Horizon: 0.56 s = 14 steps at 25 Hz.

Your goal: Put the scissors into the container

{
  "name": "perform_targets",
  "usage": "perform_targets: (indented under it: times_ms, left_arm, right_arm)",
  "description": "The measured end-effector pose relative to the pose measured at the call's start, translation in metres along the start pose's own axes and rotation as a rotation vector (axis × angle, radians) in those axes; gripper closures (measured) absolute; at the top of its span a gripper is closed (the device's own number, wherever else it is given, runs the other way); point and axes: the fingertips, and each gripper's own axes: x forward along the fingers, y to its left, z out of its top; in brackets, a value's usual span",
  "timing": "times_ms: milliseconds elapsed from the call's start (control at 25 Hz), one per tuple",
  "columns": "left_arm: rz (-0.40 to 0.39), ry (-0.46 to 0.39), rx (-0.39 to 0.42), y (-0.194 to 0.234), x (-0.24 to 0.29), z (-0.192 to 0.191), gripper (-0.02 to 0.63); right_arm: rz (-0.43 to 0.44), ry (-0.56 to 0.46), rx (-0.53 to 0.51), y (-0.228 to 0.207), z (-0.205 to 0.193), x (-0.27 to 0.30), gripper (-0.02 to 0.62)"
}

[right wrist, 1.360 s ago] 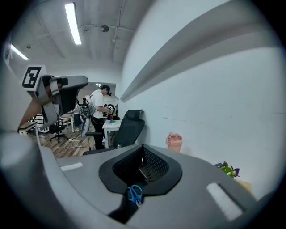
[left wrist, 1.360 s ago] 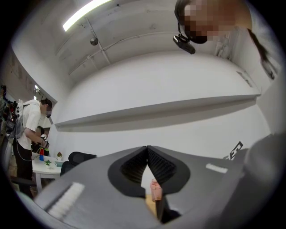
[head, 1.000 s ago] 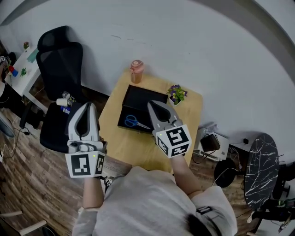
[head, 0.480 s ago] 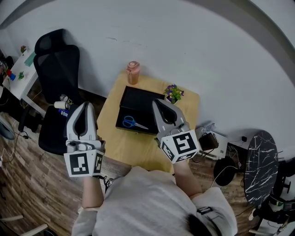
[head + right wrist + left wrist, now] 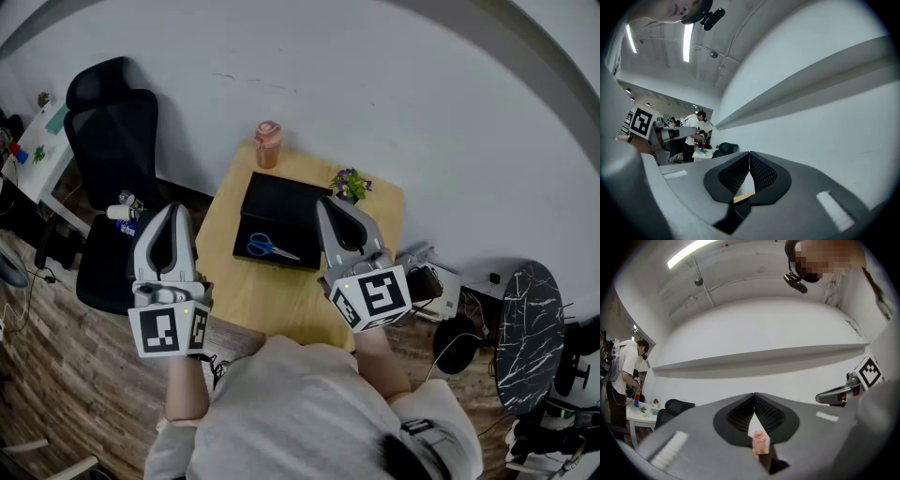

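Blue-handled scissors (image 5: 267,247): lying flat inside the black container (image 5: 286,199), toward its near edge. Container: on the wooden table (image 5: 239,292). Your left gripper (image 5: 172,208): held well left of the container, jaws pressed together tip to tip, nothing between them. Your right gripper (image 5: 327,201): raised at the container's right edge, jaws likewise closed, holding nothing. Pink bottle (image 5: 268,143): beyond the container's far left corner. Small flowering plant (image 5: 350,185): just beside its far right corner. Black office chair (image 5: 112,141): left of the container, off the table.
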Motion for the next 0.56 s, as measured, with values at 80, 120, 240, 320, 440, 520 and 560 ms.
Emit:
perform_targets:
  times_ms: [80,120,240,320,440,520,560]
  left_arm:
    - [0.000,0.002,-0.001,0.0000,0.0014,-0.0006,0.548]
    - [0.000,0.003,-0.001,-0.0002,0.0021,-0.0009,0.548]
    - [0.002,0.003,-0.004,0.0001,0.0032,-0.0018,0.548]
    - [0.007,0.006,-0.006,0.0015,0.0029,-0.0034,0.548]
    - [0.013,0.005,-0.009,0.0036,0.0029,-0.0049,0.548]
    - [0.016,0.006,-0.012,0.0046,0.0036,-0.0062,0.548]
    - [0.018,0.007,-0.014,0.0051,0.0040,-0.0069,0.548]
  right_arm:
    - [0.002,0.000,0.000,-0.0005,0.0003,0.0013,0.591]
    - [0.003,-0.001,0.000,-0.0008,0.0004,0.0020,0.591]
    - [0.006,-0.001,0.001,-0.0013,0.0003,0.0041,0.591]
    - [0.008,-0.001,0.000,-0.0006,0.0000,0.0051,0.591]
    - [0.011,-0.003,0.000,0.0001,0.0000,0.0068,0.591]
    - [0.012,-0.005,0.000,-0.0007,0.0003,0.0079,0.591]
    - [0.012,-0.006,0.000,-0.0012,0.0005,0.0085,0.591]
